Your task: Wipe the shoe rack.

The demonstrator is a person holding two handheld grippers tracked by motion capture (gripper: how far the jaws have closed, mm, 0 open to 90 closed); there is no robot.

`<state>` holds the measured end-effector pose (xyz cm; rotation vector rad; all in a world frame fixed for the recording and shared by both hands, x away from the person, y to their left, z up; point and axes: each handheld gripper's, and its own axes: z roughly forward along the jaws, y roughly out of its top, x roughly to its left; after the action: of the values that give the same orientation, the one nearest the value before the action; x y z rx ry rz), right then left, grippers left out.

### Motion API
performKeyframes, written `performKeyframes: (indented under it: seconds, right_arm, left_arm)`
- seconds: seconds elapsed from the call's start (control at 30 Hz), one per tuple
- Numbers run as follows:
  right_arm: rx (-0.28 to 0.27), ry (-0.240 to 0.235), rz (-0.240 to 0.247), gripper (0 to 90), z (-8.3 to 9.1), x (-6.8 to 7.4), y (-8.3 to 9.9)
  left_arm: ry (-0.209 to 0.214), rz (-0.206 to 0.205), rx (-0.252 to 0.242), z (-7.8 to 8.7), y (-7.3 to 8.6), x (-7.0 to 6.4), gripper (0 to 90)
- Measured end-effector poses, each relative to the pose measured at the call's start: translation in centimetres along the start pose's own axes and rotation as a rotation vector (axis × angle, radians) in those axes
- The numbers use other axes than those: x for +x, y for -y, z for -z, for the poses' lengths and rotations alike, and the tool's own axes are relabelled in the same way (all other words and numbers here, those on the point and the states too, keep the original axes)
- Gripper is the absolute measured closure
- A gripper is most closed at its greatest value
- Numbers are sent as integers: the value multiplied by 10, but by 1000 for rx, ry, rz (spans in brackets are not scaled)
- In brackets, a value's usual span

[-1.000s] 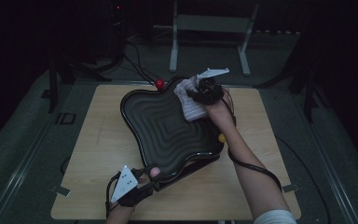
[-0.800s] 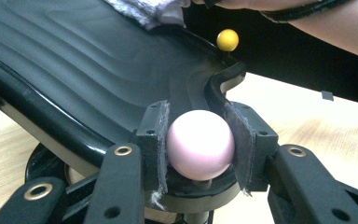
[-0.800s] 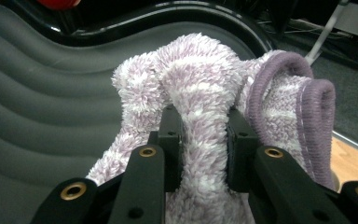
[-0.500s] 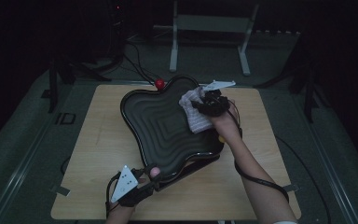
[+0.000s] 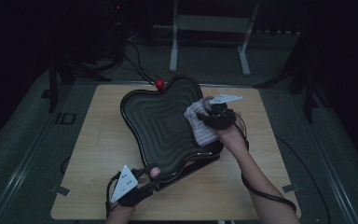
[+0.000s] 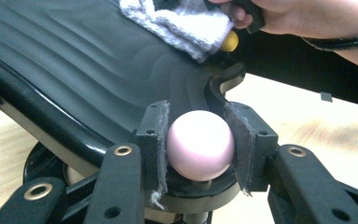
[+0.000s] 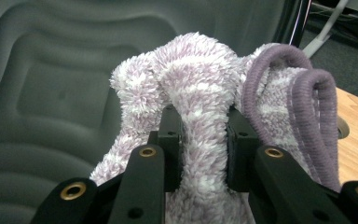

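Fluffy lilac-and-white cloth, pinched in the right tongs, could slip mid-wipe; left tongs clamp the tray's pink knob.

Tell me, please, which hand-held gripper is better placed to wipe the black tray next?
Right: the right hand-held gripper already pinches the cloth on the tray. The left hand-held gripper is clamped on the pink knob.

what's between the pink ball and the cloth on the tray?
Bare ribbed tray surface, seen in the high and left gripper views. The pink ball sits at its near rim, the cloth at the right edge.
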<state>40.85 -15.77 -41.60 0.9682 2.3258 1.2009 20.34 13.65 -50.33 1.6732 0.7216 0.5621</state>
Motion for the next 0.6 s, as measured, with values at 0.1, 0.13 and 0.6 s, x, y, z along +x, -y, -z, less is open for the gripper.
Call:
performKeyframes:
  seconds: [0.1,0.13,0.6]
  right_arm:
    - [3,-11,7,730,4,1,8]
    - [4,-15,9,730,5,1,10]
    - [14,-13,42,721,14,7,16]
  left_arm:
    - [2,1,-1,0,0,0,602]
    - [3,1,-1,0,0,0,602]
    - [3,-4,-2,0,0,0,602]
